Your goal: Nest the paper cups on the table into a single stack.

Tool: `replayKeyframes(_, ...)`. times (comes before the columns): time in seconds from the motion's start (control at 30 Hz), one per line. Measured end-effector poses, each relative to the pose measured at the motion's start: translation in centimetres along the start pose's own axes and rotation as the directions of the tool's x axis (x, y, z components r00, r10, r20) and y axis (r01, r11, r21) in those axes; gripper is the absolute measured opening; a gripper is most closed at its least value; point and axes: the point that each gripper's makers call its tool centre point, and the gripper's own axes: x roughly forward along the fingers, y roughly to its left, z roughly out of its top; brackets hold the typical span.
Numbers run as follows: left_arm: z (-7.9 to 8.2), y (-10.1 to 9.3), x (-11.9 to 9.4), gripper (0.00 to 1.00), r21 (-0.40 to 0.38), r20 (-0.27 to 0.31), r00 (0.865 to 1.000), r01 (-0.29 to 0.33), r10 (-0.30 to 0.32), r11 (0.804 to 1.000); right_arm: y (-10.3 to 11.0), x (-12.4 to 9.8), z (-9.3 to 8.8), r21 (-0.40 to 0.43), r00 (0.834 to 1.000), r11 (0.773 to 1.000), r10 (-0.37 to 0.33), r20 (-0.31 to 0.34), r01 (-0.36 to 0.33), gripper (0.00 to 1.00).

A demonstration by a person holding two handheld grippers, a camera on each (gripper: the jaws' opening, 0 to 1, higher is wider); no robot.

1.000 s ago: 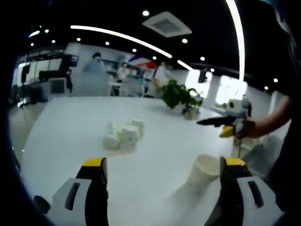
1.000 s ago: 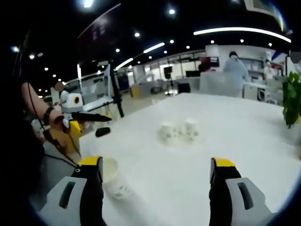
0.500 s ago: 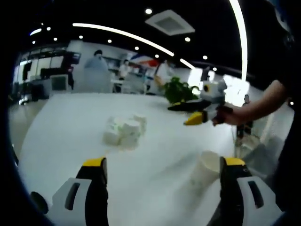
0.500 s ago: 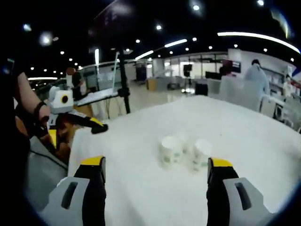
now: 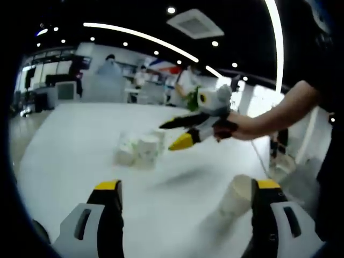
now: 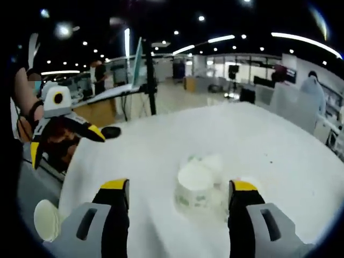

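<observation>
Cups (image 6: 196, 189) white, green-printed, clustered upright; both grippers' jaws spread, nothing held.

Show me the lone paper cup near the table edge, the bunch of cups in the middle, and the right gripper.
lone paper cup (image 5: 238, 194), left gripper view, on its side wall.
bunch of cups (image 6: 196, 189), right gripper view, on the nearest cup's wall.
right gripper (image 5: 173, 135), left gripper view, midway between its fingertips.

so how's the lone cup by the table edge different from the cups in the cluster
The lone cup stands apart near the table's edge; the cluster cups sit bunched together mid-table. The right gripper, jaws open, is closing on the cluster; the lone cup has no gripper around it. Both are white paper cups.
</observation>
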Motion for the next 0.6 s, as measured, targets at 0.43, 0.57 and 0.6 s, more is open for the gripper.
replayKeyframes(0.43,-0.3,0.3,-0.3,0.98,-0.026,0.014,1.0,-0.014,0.014,1.0,-0.6,2.8,-2.5,-0.06,0.994,0.998,0.01,-0.107,-0.016,0.56)
replayKeyframes(0.57,-0.7,0.1,-0.5,0.98,-0.031,0.01,1.0,-0.014,0.015,0.999,-1.3,3.2,-2.7,-0.063,0.993,0.998,-0.002,-0.12,-0.006,0.51)
replayKeyframes(0.6,-0.9,0.2,-0.6,0.98,-0.033,0.005,1.0,-0.017,0.017,0.999,-1.4,3.2,-2.7,-0.062,0.992,0.998,-0.004,-0.123,-0.004,0.5)
